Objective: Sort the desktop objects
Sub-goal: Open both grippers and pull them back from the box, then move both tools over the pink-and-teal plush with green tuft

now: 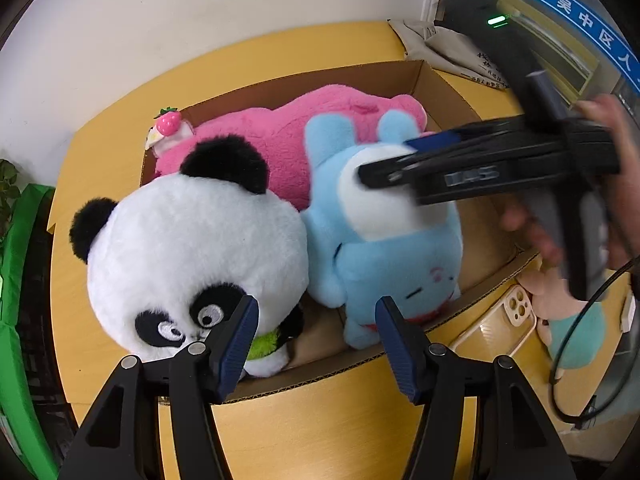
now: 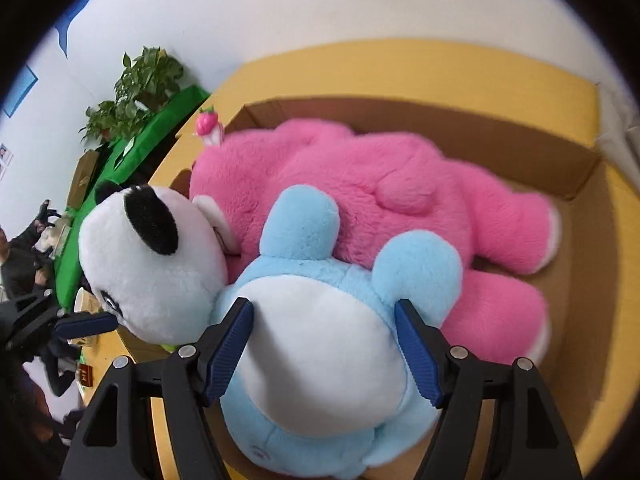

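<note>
a cardboard box [image 1: 448, 92] sits on the yellow tabletop [image 1: 320, 432] toward its far edge by the wall, and it already holds three plush toys packed close. the pink plush [image 2: 360, 184] lies along the far side of the box, the panda plush [image 1: 192, 248] fills the near left corner, and the blue plush [image 2: 320, 344] lies beside the panda, pressed against both neighbours.

the right tongs [image 2: 324, 354] stand apart, one pad on each side of the blue plush's white belly, apparently touching the fur but with no visible squeeze. the left tongs [image 1: 316, 344] are also apart and hold nothing, hovering over the near wall of the box between panda and blue toy.

these toys look light, soft and very compressible, so they should not slip or break, but a shallow pinch on fur alone may pull free. the belly looks too broad for a full bite; a limb, an ear or a bunched fold of the body would likely give a surer hold.

outside the box, near the tabletop's right edge, lie a phone case [image 1: 496, 332] and a small doll [image 1: 568, 320], seemingly not yet sorted.
</note>
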Available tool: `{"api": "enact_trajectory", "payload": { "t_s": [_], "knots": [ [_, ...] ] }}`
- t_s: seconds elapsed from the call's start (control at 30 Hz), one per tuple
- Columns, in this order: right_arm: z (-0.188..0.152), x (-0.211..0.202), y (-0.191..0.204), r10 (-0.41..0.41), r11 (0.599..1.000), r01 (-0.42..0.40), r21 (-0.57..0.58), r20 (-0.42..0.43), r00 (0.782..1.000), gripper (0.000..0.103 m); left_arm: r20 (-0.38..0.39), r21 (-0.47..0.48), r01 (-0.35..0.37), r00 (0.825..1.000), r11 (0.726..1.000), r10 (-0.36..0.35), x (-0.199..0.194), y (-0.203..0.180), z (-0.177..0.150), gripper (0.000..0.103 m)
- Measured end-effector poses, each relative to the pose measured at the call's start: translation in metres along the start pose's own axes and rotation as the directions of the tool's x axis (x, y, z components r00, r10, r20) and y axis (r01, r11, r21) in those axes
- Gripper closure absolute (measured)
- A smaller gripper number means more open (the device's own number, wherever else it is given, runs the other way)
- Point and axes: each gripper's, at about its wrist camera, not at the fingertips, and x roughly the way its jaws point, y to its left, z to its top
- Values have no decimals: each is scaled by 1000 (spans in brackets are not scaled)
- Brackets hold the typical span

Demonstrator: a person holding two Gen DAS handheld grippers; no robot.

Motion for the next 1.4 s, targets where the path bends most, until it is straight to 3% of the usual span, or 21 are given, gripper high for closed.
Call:
{"api": "enact_trajectory", "payload": {
  "t_s": [0.1,0.2,0.23,0.33,0.4,0.43,0.57,0.83,1.4],
  "knots": [
    [-3,-10,0,-16,1000,16,-7,5,1000,30,13,-27,13,1000,1000,-13,-3,-1,2,38],
    [-13,-38,-7,-54,998,54,28,33,998,30,22,-75,1,1000,997,1,-5,3,3,26],
    [-17,-50,-7,-78,996,77,38,52,996,24,31,-97,-4,999,995,7,-7,5,3,20],
    [-25,-82,1,-145,989,140,50,103,984,18,67,-175,-2,998,985,14,-19,12,7,16],
    [-32,-103,10,-198,980,192,56,125,972,10,81,-220,4,997,975,14,-25,15,9,12],
    [-35,-111,13,-224,974,218,58,126,966,0,88,-239,5,996,971,17,-27,16,10,10],
    [-39,-135,34,-346,938,344,35,140,928,0,106,-298,-15,993,955,49,-43,18,13,7],
    [-48,-162,68,-373,926,378,-13,136,918,0,131,-325,-21,989,945,67,-75,14,4,7],
    [-65,-188,96,-376,922,386,-39,151,914,0,166,-326,-14,983,945,72,-110,5,-13,7]
  ]
}}
